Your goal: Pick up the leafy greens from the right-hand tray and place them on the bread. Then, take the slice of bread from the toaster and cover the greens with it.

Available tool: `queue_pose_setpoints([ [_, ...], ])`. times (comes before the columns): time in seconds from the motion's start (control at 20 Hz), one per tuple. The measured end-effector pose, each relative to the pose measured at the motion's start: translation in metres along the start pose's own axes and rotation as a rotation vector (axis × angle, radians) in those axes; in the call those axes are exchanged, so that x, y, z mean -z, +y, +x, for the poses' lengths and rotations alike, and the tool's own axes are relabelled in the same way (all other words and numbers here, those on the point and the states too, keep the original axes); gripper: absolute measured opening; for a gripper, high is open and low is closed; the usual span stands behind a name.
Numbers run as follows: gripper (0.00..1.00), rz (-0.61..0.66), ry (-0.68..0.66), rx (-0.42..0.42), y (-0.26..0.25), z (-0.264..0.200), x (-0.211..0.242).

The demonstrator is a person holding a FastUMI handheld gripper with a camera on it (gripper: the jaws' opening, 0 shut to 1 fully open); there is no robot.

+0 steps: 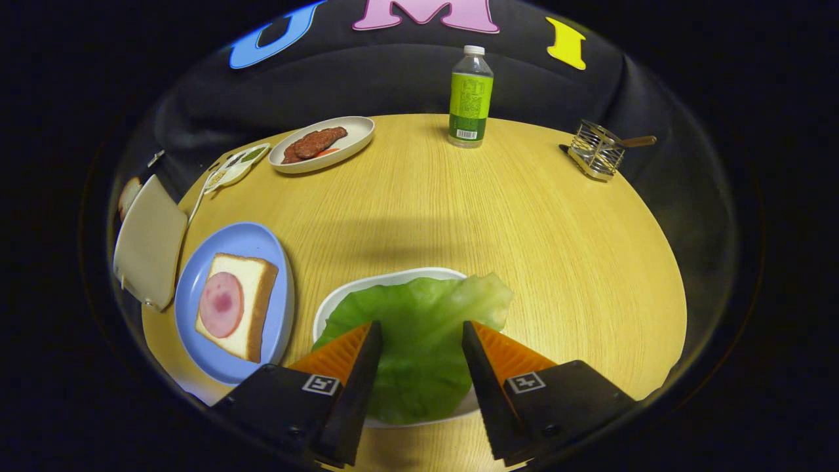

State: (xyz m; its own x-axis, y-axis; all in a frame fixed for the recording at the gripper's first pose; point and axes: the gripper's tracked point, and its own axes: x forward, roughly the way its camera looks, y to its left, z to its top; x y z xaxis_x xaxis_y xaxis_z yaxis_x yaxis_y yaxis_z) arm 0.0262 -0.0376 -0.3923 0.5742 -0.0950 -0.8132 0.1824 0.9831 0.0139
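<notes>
The fingers [421, 337] are spread wide over the lettuce [419, 328] — it could slip before reaching the bread [237, 305] at 9 o'clock

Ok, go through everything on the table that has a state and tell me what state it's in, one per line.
hand-held gripper: open, fingers over the lettuce leaf
lettuce leaf: lying on the white tray, ungrasped
white tray: holding the leaf
bread slice: on blue plate, ham on top, uncovered
bottle: upright, capped
oval dish: holding meat
</notes>
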Motion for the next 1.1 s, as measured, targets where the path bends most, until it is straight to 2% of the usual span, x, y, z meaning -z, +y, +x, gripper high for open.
queue_pose_setpoints([
  [0.05, 0.48, -0.001, -0.006, -0.004, 0.000, 0.003, -0.002],
  [0.2, 0.47, -0.022, 0.005, -0.013, 0.000, 0.003, -0.001],
  [0.3, 0.16, 0.012, 0.002, -0.013, -0.001, 0.004, -0.001],
  [0.4, 0.16, 0.018, 0.009, -0.057, 0.002, 0.003, 0.001],
  [0.45, 0.08, 0.029, 0.012, -0.079, 0.002, 0.001, 0.000],
  [0.55, 0.06, 0.057, 0.033, -0.106, 0.002, 0.001, 0.000],
  [0.75, 0.06, 0.090, 0.006, -0.102, -0.001, -0.019, -0.009],
  [1.1, 0.06, 0.051, -0.073, -0.116, -0.001, -0.069, -0.037],
])
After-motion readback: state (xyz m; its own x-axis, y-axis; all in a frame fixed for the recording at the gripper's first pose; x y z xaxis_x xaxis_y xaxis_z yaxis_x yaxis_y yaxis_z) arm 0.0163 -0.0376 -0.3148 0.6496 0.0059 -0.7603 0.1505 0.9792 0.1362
